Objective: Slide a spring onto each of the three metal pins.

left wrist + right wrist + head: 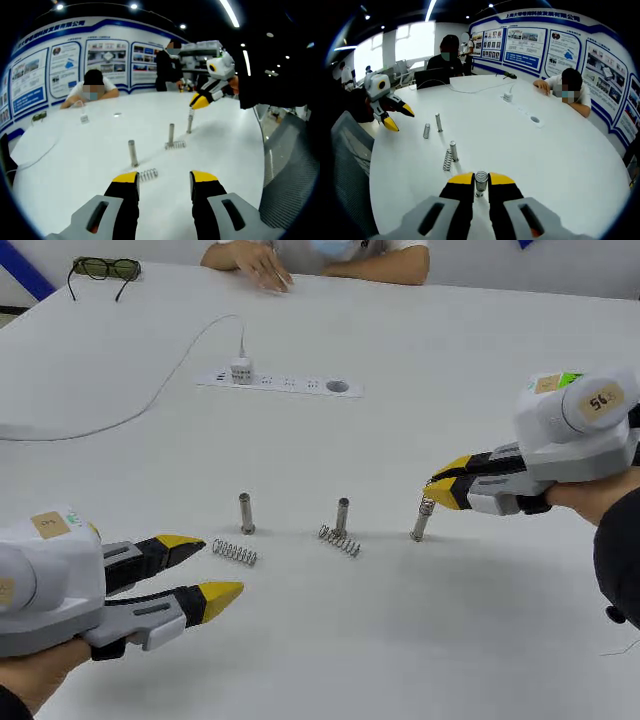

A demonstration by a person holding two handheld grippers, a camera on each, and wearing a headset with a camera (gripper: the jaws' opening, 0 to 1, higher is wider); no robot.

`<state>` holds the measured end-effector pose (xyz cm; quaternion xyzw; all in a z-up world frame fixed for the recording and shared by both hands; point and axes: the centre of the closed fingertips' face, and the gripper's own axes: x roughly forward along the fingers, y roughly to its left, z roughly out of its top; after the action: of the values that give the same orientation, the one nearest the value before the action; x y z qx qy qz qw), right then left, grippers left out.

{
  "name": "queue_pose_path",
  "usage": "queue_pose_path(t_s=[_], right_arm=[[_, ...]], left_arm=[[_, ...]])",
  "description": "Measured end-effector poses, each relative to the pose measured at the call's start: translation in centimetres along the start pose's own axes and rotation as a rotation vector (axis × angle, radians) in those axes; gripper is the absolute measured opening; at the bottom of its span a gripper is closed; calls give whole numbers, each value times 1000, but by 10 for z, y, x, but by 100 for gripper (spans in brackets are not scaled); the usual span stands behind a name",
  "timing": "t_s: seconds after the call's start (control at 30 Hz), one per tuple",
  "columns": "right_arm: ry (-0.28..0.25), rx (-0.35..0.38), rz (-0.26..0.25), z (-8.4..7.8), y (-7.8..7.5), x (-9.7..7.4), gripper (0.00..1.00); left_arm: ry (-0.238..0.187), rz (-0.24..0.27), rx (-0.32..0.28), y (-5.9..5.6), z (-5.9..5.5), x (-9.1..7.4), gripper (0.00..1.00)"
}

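Three metal pins stand in a row on the white table: left pin [246, 512], middle pin [342, 515] and right pin [421, 523], which leans a little. My right gripper [440, 487] is shut on a spring [480, 183] that sits over the top of the right pin [190, 121]. A second spring [339, 540] lies against the middle pin's base. A third spring [234, 552] lies in front of the left pin. My left gripper [207, 566] hovers open just short of that spring [148, 174], nothing between its jaws.
A white power strip [280, 383] with a plugged charger and a cable lies farther back. Dark glasses [105, 268] rest at the far left corner. A person's hands [260, 262] rest on the far edge. Bare table [400, 640] lies in front of the pins.
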<state>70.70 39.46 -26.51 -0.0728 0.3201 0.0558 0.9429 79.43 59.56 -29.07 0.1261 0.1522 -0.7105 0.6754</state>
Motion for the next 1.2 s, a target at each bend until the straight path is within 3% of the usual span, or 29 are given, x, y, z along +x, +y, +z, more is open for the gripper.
queue_pose_path(t_s=[0.87, 1.2], right_arm=[[56, 38, 2, -29, 2, 19, 12], [63, 44, -3, -33, 2, 22, 12]], left_arm=[[1, 5, -6, -3, -1, -1, 41], [1, 5, -11, -4, -3, 0, 41]])
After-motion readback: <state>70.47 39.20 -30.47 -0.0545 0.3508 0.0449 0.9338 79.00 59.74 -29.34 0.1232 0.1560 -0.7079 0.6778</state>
